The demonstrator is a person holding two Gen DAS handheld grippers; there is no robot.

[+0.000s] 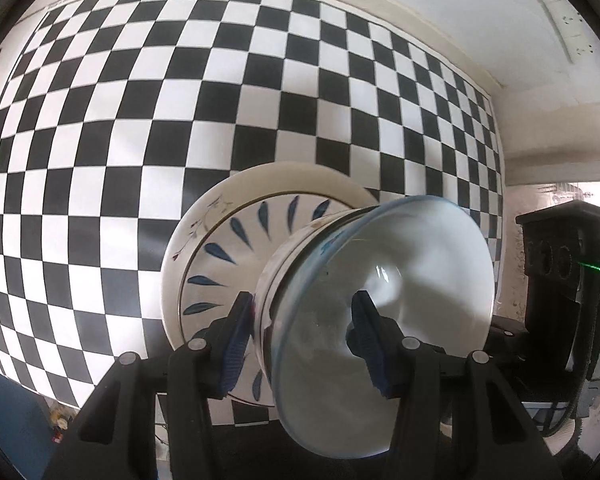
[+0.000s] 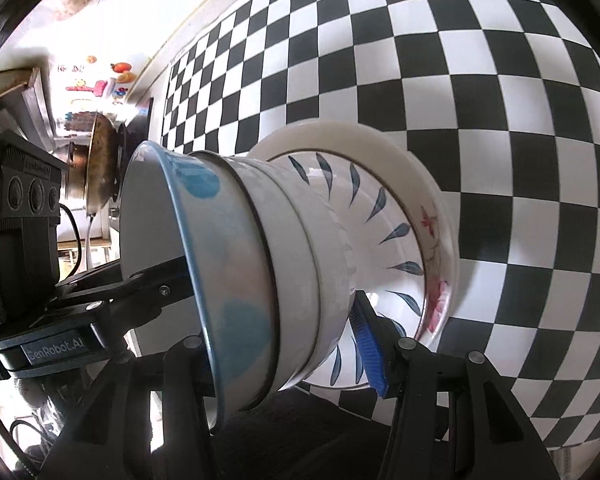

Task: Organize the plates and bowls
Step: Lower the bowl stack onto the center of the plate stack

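Two tongs, left and right, straddle your nested stack of white ceramic bowls from opposite sides, fingers around its rims, whether clamped you cannot tell.

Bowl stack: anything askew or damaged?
Nothing damaged or spilled. The blue-rimmed bowl nests evenly in the white bowls on the leaf-pattern plate and floral plate. Both grippers straddle the bowls.

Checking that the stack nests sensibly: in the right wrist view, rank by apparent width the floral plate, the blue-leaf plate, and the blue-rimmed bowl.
1. floral plate, widest.
2. blue-leaf plate, inside its rim.
3. blue-rimmed bowl, unsure: it is nearest the camera, so looks enlarged.
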